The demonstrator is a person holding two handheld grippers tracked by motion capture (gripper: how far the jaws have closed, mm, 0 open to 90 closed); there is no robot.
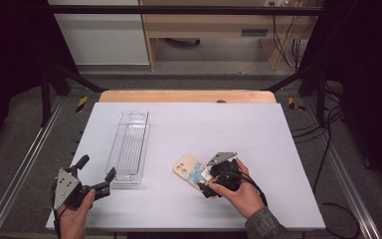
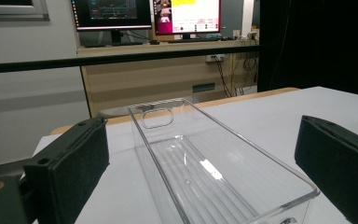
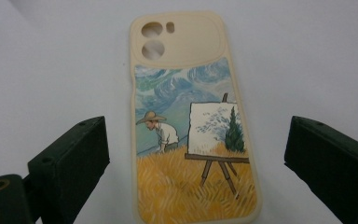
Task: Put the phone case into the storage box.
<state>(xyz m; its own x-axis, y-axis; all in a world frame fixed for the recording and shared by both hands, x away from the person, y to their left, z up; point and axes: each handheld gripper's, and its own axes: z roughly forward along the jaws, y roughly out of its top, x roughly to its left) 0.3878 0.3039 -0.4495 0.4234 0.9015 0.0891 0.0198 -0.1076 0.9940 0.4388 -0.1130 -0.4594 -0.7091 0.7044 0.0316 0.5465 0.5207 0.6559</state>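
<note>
At the left of the desk (image 1: pixel 278 149), the left gripper (image 1: pixel 97 175) is hovering with its jaws released, pointing at the near end of a clear plastic bin (image 1: pixel 129 147). From the left gripper view, the bin (image 2: pixel 205 163) is running lengthwise away from the jaws, its near short end sitting between them and untouched; a handle slot is showing in its far wall.

To the right, the phone case (image 1: pixel 189 170) is lying flat on the desk, well apart from the bin. The right gripper (image 1: pixel 210 185) is nearer to it, jaws released and straddling the case (image 3: pixel 193 135) across its width, the long axis pointing straight ahead, camera holes at the far end. No writing or brand is showing, just a painted scene of a painter and easel in a wheat field.
</note>
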